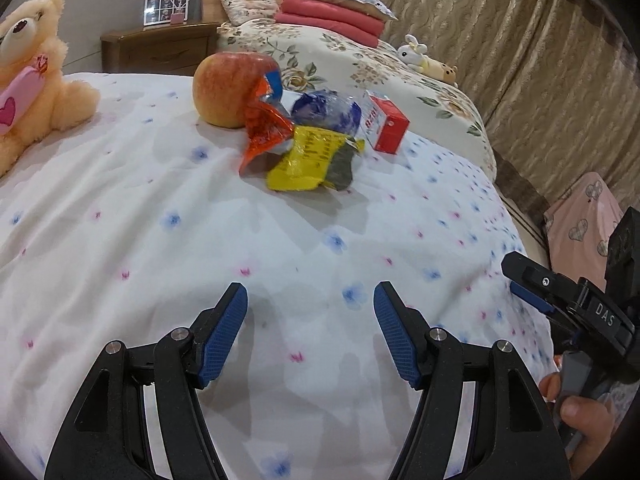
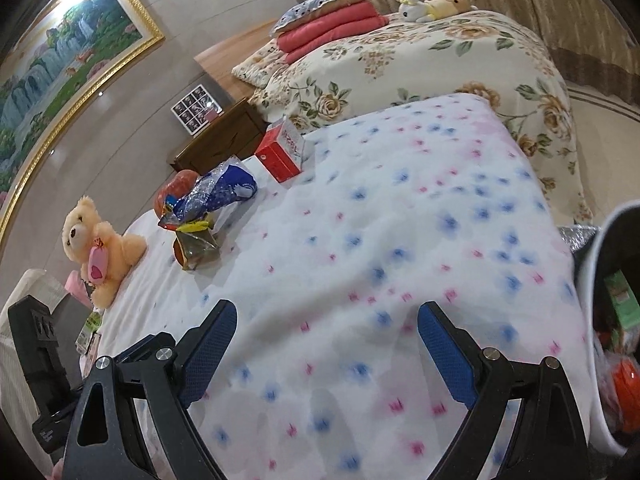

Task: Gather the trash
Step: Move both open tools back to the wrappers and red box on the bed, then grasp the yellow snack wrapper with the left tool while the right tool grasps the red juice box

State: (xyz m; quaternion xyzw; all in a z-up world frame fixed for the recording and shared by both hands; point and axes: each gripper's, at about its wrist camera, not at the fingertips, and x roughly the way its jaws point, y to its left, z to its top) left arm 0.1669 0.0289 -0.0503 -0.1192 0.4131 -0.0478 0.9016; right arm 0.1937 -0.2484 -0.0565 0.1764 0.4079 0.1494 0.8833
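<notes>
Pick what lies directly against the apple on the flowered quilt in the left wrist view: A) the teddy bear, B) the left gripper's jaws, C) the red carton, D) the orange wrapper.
D: the orange wrapper leans against the apple, while the red carton sits apart to the right and the teddy bear sits off to the left.

Flowered bed cover (image 1: 320, 264): apple (image 1: 224, 88), wrappers (image 1: 308, 156), red carton (image 1: 386, 122), teddy (image 1: 32, 80).

The black left gripper with blue ribbed pads (image 1: 311, 334) points downward, its jaws parted and empty. The matching black right gripper with blue pads (image 2: 327, 350) gapes wider, also empty. A bare hand (image 1: 580, 416) grips its handle at four o'clock.
</notes>
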